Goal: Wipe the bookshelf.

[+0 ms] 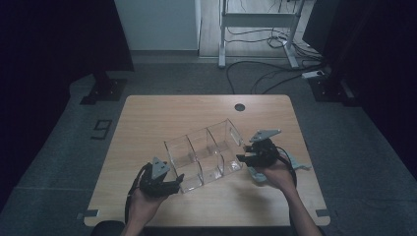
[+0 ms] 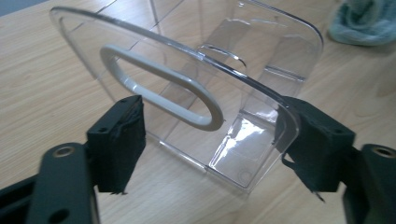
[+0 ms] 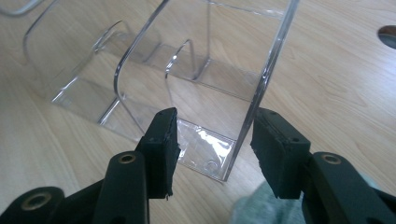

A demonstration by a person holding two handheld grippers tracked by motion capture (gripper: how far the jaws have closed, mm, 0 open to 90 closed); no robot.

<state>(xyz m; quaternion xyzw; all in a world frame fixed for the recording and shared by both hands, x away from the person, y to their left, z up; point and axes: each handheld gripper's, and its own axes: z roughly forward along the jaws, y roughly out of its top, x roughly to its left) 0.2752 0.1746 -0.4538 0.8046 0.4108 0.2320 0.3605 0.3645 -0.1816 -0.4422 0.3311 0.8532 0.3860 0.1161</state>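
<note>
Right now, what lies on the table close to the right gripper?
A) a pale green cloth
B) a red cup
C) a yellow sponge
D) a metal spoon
A: a pale green cloth lies on the table just beside the right gripper, next to the clear plastic organizer; it also shows at the bottom of the right gripper view.

A pale teal cloth (image 1: 295, 164) lies on the wooden table (image 1: 147, 128) (near its right edge).
</note>
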